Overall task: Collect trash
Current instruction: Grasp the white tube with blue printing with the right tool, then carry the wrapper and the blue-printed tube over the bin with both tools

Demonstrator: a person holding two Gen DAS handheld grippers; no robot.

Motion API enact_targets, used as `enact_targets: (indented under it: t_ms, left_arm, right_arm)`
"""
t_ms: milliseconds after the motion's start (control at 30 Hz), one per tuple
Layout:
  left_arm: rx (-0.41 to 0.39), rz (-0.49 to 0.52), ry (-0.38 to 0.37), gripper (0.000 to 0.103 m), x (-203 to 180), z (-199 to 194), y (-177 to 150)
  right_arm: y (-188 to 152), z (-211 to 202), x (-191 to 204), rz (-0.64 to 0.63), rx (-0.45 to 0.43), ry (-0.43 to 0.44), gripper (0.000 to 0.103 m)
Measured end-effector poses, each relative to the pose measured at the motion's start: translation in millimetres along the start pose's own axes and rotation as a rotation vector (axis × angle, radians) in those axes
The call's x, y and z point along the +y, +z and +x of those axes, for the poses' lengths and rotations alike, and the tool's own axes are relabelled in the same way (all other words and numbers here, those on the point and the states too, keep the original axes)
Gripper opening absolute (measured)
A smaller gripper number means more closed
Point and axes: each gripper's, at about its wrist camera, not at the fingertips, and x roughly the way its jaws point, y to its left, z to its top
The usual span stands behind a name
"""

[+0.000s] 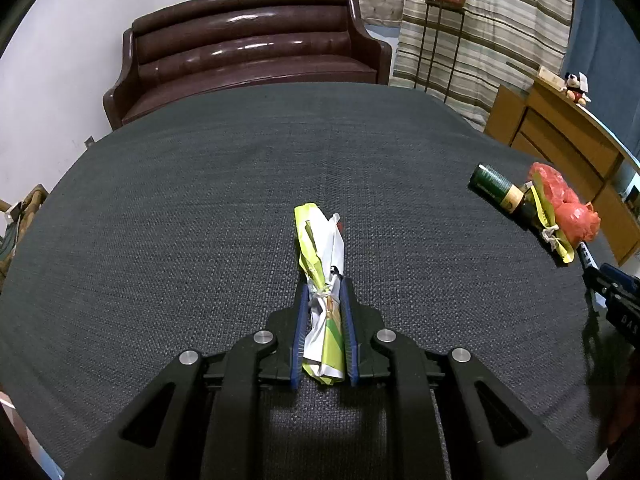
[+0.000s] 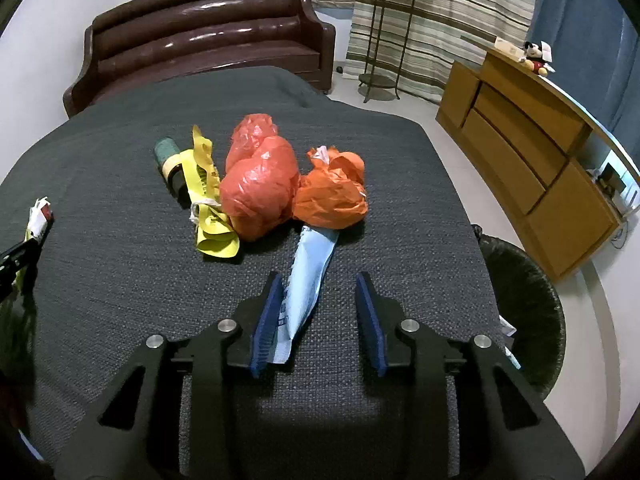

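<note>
My left gripper (image 1: 323, 286) is shut on a crumpled yellow-green and white paper wrapper (image 1: 320, 240), which sticks out ahead of the fingers over the dark grey tablecloth (image 1: 180, 200). The right gripper (image 2: 319, 280) stands open around a light blue wrapper (image 2: 306, 276) that lies on the cloth against its left pad; the right pad is clear of it. Just beyond lie a red plastic bag (image 2: 258, 188), an orange bag (image 2: 332, 196), a yellow wrapper (image 2: 208, 204) and a dark green bottle (image 2: 170, 158).
A black mesh bin (image 2: 524, 304) stands on the floor by the table's right edge. A brown sofa (image 1: 256, 52) is behind the table, a wooden cabinet (image 2: 520, 152) at the right, and a metal plant stand (image 2: 384, 40) by the curtains.
</note>
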Motion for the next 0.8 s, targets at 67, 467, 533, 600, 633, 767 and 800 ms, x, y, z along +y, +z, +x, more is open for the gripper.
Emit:
enact_targets:
  t_ms: [67, 467, 533, 600, 633, 767, 800]
  left_arm:
    - [-0.001, 0.003, 0.004, 0.017, -1, 0, 0]
    - [-0.017, 0.018, 0.048, 0.017, -18, -5, -3]
    - [-0.023, 0.021, 0.055, 0.017, -22, -6, -4]
    - [-0.025, 0.021, 0.051, 0.017, -26, -8, -5]
    - [-0.028, 0.019, 0.046, 0.017, -28, -9, -5]
    - [-0.054, 0.037, 0.018, 0.017, -45, -17, -5]
    - [-0.060, 0.044, 0.009, 0.017, -51, -19, -4]
  right_arm:
    - [1, -1, 1, -0.005, 0.001, 0.009, 0.022]
    - [-3, -10, 1, -0.003, -0.016, 0.045, 0.016]
    - [-4, -15, -4, 0.000, -0.025, 0.050, 0.016]
    - [-6, -17, -9, 0.002, -0.035, 0.055, 0.016]
    - [-6, -20, -12, 0.004, -0.042, 0.057, 0.016]
    - [-7, -30, -23, 0.010, -0.068, 0.060, 0.016]
    - [-7, -32, -25, 0.012, -0.074, 0.059, 0.016]
